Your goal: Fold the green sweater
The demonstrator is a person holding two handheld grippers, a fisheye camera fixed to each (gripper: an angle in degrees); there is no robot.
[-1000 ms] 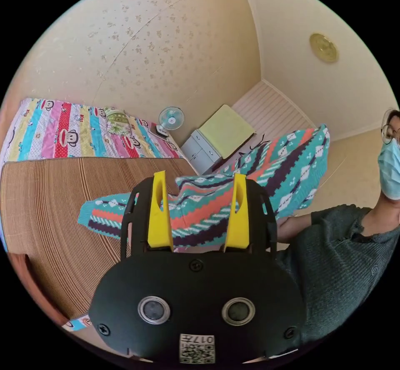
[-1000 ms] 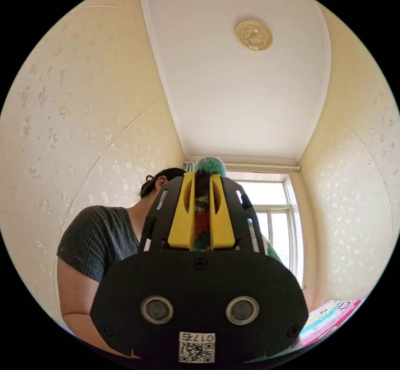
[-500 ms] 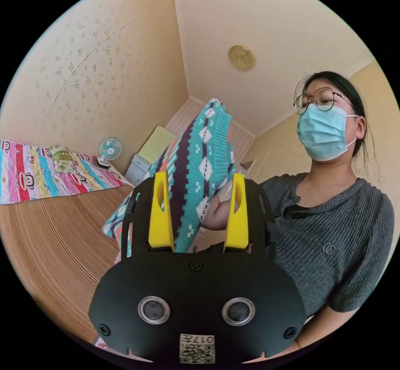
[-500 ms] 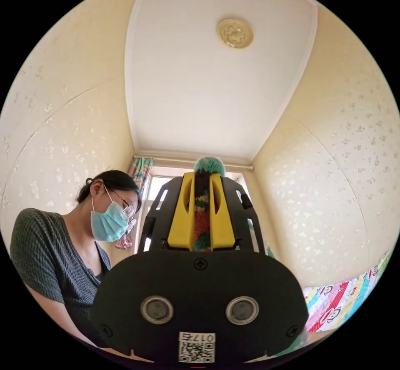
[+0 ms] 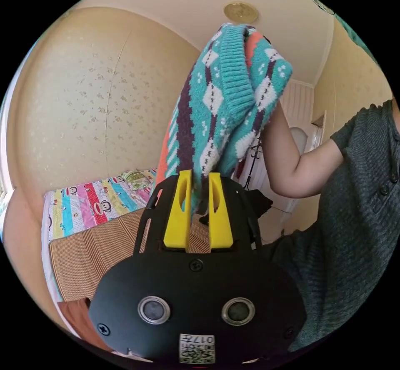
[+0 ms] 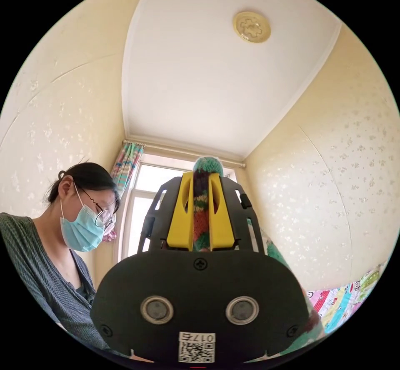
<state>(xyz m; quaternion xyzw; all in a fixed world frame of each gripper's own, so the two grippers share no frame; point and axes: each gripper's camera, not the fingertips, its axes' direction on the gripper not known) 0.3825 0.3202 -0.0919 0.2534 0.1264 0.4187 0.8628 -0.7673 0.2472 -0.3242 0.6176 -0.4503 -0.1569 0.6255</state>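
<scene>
The green sweater (image 5: pixel 225 95), teal knit with purple, orange and white patterns, hangs bunched in the air in the left gripper view, held up from above by the person's raised arm (image 5: pixel 287 157). Its lower edge runs down between the yellow jaws of my left gripper (image 5: pixel 199 178), which stand close together on the knit. In the right gripper view, my right gripper (image 6: pixel 201 176) points at the ceiling, shut on a fold of the green sweater (image 6: pixel 201 220) that fills the gap between its jaws and sticks out past the tips.
Below the sweater lies a bed with a woven brown mat (image 5: pixel 96 253) and a striped colourful quilt (image 5: pixel 91 207) against the wall. The person in a grey top (image 5: pixel 354 203) stands close on the right. A window (image 6: pixel 137 203) and curtain show behind the person.
My left gripper's jaws have gone from wide open to nearly together around the sweater's hanging edge. The sweater has been lifted off the mat. The right gripper keeps its hold.
</scene>
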